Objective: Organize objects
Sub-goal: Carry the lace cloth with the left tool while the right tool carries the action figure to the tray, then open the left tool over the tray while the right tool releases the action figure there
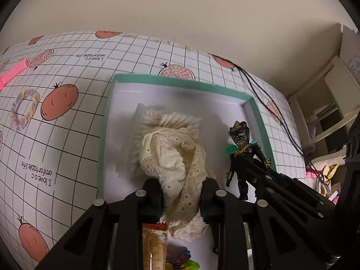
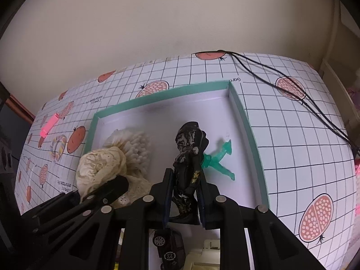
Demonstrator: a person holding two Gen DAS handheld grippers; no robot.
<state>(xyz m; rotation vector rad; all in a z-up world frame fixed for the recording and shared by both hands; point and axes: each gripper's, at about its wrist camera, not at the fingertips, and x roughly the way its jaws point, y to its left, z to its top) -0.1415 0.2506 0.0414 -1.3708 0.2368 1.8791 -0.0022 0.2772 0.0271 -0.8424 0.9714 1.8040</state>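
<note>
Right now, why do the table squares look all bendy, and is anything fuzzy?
In both wrist views the fisheye lens bows the tablecloth grid lines and darkens the corners. In the left wrist view the lace cloth looks sharp, but the teal box rim smears a little. In the right wrist view the dark figure is slightly soft.

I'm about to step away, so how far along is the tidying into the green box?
Done: a green figure lies in the box. In hand: the left gripper holds cream lace fabric, the right gripper a black figure, both over the box. Left: a pink comb and pastel ring on the tablecloth.
</note>
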